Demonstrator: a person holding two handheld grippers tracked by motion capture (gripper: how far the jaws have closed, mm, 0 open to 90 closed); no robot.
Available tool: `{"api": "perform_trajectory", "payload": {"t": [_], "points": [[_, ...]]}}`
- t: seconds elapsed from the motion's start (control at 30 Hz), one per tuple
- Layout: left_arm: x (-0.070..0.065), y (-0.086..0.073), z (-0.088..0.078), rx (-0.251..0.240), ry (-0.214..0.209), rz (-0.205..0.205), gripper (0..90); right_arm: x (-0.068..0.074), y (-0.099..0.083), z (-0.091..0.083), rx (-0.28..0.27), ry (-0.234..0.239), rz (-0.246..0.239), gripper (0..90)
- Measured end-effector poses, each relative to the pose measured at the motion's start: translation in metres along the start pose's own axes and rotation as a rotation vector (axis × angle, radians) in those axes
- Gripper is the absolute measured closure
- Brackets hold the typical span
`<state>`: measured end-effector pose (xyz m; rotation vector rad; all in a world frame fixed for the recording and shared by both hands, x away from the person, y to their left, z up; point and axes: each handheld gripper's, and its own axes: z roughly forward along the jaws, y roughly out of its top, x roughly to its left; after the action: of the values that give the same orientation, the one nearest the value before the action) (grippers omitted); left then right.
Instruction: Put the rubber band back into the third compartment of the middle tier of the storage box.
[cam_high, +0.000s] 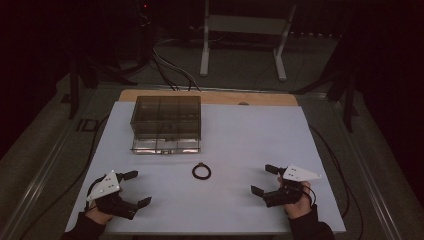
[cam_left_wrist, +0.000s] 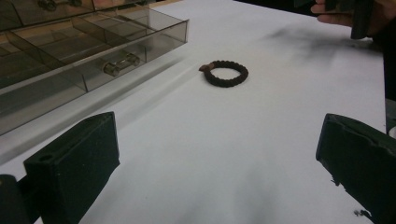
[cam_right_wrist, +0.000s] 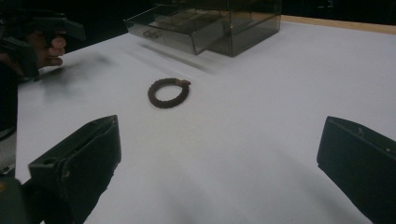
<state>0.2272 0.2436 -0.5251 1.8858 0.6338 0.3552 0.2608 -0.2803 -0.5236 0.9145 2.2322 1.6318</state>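
Two hand-held grippers sit near your edge of the worktop (cam_high: 260, 130): your left hand-held gripper (cam_high: 136, 188) and right hand-held gripper (cam_high: 263, 179) both have jaws spread wide with nothing between them. The braided ring (cam_high: 201, 171) lies flat on bare white surface between them, well apart from each, with open room on every side. Beyond it, the smoky clear drawer box (cam_high: 166, 117) stands near the far edge, its bottom drawer (cam_high: 166, 145) pulled out toward the ring but not touching it.
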Motion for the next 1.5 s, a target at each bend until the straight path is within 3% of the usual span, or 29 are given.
{"api": "perform_trajectory", "payload": {"t": [0.43, 0.8, 1.5], "points": [[-0.003, 0.018, 0.001, 0.009, -0.047, 0.007, 0.1, 0.000, 0.004, -0.001, -0.014, 0.004, 0.003, 0.0], [0.000, 0.037, 0.002, 0.003, -0.049, 0.032, 0.1, 0.001, 0.005, -0.001, -0.019, 0.005, 0.000, 0.0], [0.002, 0.067, 0.027, -0.020, -0.081, 0.048, 0.1, 0.002, 0.006, -0.001, -0.025, 0.015, 0.008, 0.0]]}}
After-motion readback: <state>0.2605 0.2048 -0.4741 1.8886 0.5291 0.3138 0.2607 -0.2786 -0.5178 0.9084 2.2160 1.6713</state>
